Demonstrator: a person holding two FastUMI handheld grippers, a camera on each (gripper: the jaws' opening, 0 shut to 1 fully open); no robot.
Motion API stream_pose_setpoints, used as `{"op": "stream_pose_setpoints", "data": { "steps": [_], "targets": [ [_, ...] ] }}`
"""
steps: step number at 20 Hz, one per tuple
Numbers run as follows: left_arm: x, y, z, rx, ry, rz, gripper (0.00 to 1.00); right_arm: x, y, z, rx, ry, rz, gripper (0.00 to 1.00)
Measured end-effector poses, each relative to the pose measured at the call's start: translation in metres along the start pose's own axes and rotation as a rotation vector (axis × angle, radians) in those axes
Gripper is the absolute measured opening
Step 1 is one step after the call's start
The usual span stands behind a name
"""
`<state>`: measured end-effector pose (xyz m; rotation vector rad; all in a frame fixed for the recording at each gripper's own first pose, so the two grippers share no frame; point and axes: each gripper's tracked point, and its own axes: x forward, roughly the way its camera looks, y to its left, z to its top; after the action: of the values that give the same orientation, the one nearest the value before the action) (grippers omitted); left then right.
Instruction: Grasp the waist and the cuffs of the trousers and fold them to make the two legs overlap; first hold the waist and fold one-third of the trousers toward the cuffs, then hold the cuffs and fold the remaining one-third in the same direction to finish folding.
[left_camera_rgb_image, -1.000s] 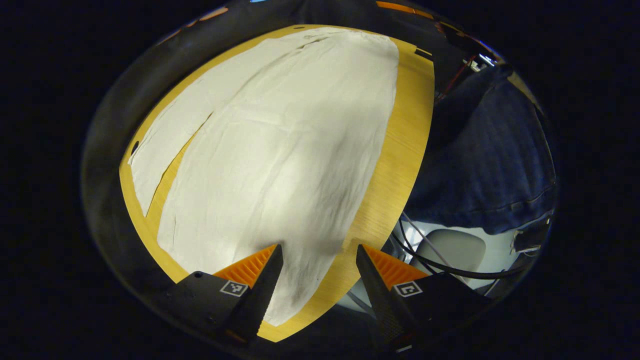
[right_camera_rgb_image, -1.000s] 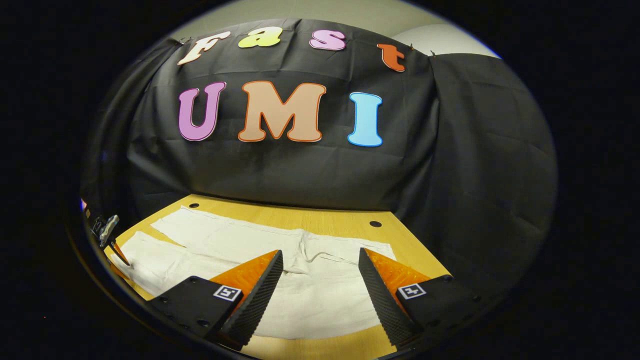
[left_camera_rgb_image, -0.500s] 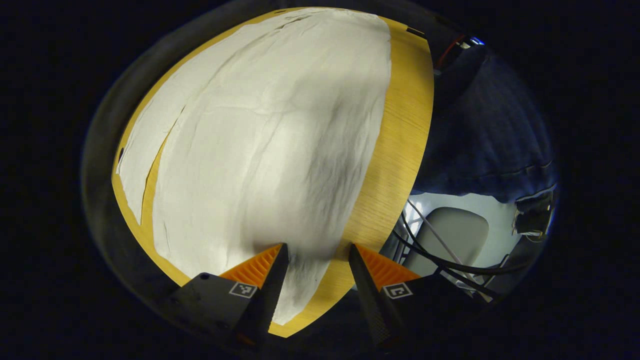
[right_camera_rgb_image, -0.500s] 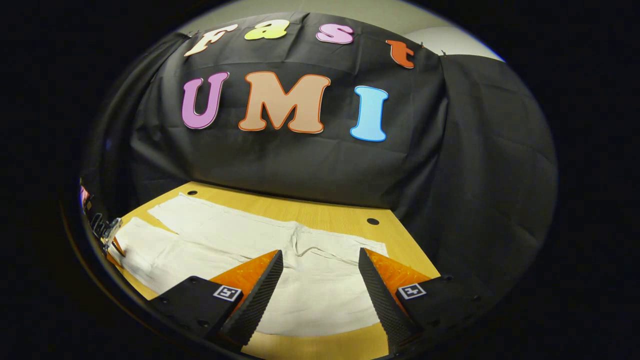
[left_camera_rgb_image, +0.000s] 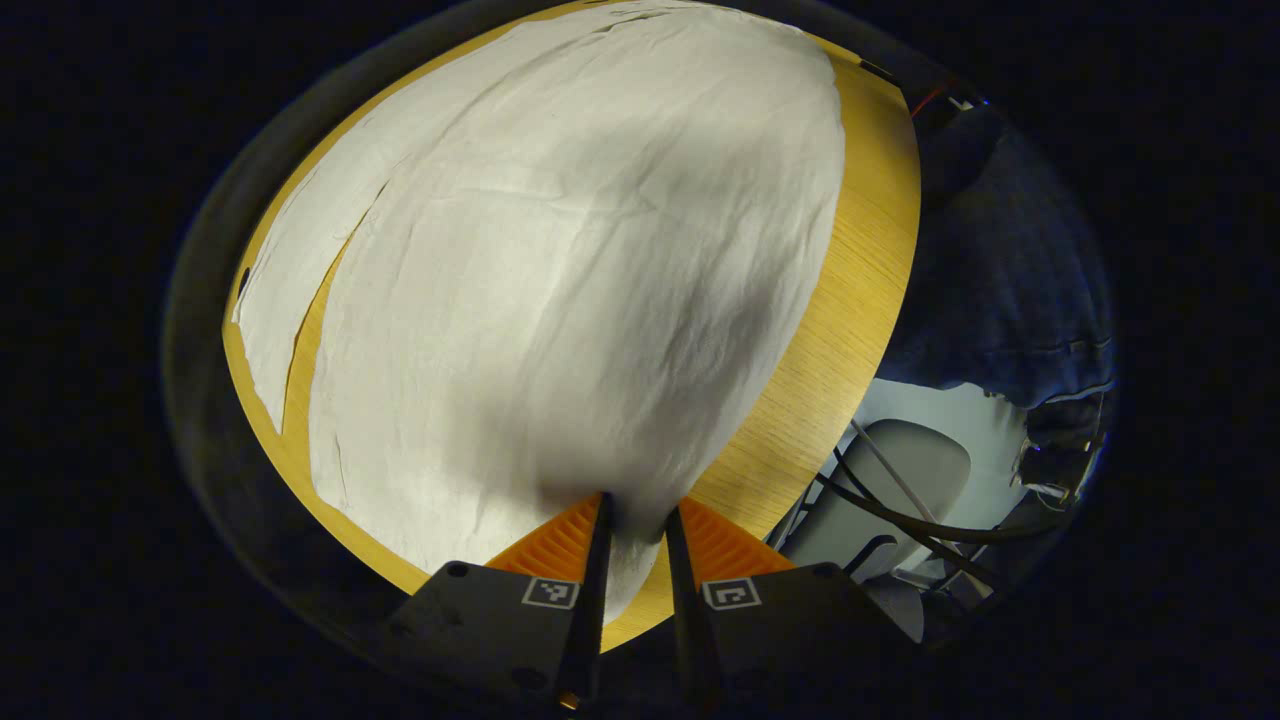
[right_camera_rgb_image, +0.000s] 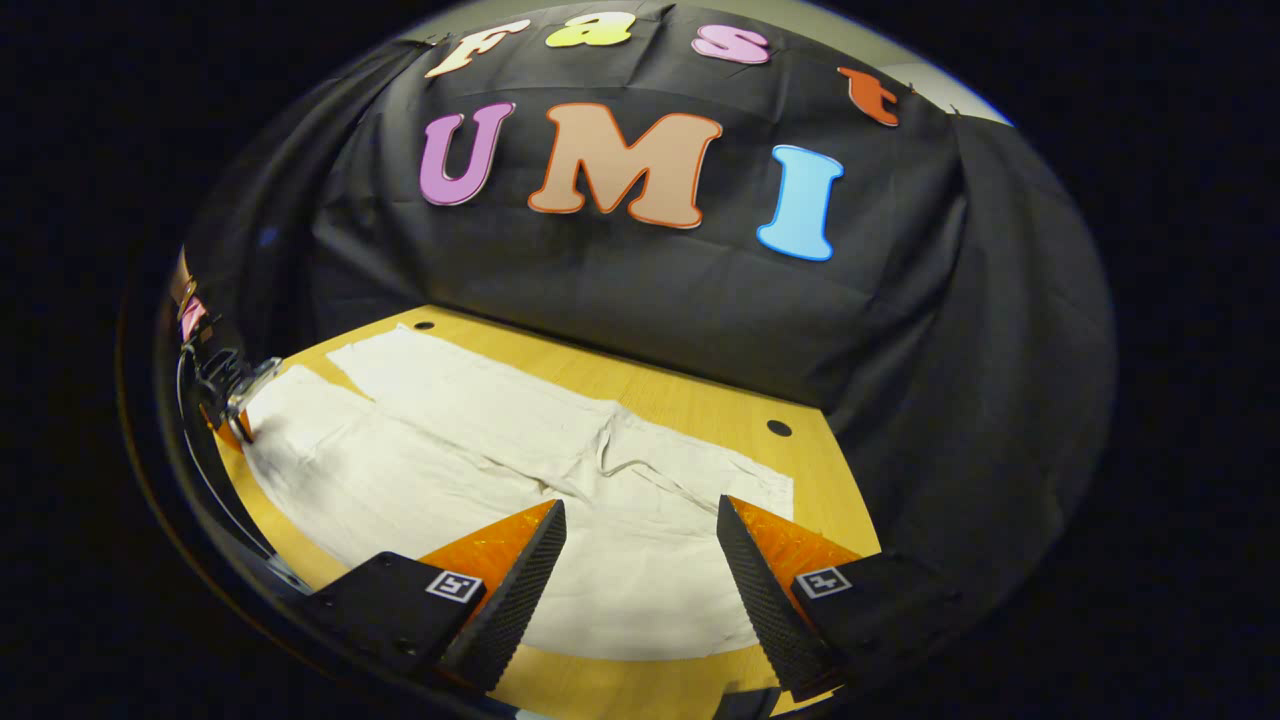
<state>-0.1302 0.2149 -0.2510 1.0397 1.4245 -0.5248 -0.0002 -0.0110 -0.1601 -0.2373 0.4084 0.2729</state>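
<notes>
The white trousers (left_camera_rgb_image: 560, 280) lie spread flat on the wooden table (left_camera_rgb_image: 850, 300), their two legs side by side with a thin wedge of bare wood showing between them toward the cuffs. In the left gripper view, the left gripper (left_camera_rgb_image: 633, 530) sits right at the near corner of the closer leg's cuff, by the table's edge. Its two fingers are drawn nearly together with the hem of the cloth pinched between them, and the fabric bunches up a little just ahead of the tips. Off to the side of the table a person's dark blue clothing (left_camera_rgb_image: 1010, 290) is in sight, with some black cables (left_camera_rgb_image: 900, 515) and a pale chair seat (left_camera_rgb_image: 900, 480) lower down.

In the right gripper view, the right gripper (right_camera_rgb_image: 640, 560) hangs over the waist end of the trousers (right_camera_rgb_image: 480, 460), near the table's front edge. Its fingers stand wide apart with nothing between them, and I cannot tell whether the tips touch the cloth. The waistband lies just ahead, with a drawstring (right_camera_rgb_image: 640, 468) looped across it. Far off at the cuff end, the other gripper (right_camera_rgb_image: 232, 400) is visible at the corner of the leg. The table (right_camera_rgb_image: 700, 400) has small dark holes in its top, and black cloth (right_camera_rgb_image: 900, 380) hangs behind it.
</notes>
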Motion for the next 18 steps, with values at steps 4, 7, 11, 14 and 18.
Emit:
{"op": "stream_pose_setpoints", "data": {
  "steps": [4, 7, 11, 14, 18],
  "targets": [
    [-0.001, 0.005, -0.001, 0.011, -0.002, 0.015, 0.00, 0.006, -0.002, -0.031, -0.127, 0.088, 0.113, 0.99],
    [0.000, 0.007, 0.000, 0.037, -0.004, 0.023, 0.00, 0.007, 0.003, -0.056, -0.217, 0.163, 0.217, 0.98],
    [0.000, 0.006, 0.005, 0.048, -0.003, 0.018, 0.00, 0.003, 0.016, -0.098, -0.361, 0.300, 0.388, 0.98],
    [0.001, 0.005, 0.006, 0.052, -0.002, 0.021, 0.00, -0.001, 0.027, -0.132, -0.480, 0.409, 0.506, 0.98],
    [0.001, 0.006, 0.006, 0.050, 0.001, 0.022, 0.00, 0.001, 0.038, -0.164, -0.580, 0.538, 0.618, 0.98]
  ]
}}
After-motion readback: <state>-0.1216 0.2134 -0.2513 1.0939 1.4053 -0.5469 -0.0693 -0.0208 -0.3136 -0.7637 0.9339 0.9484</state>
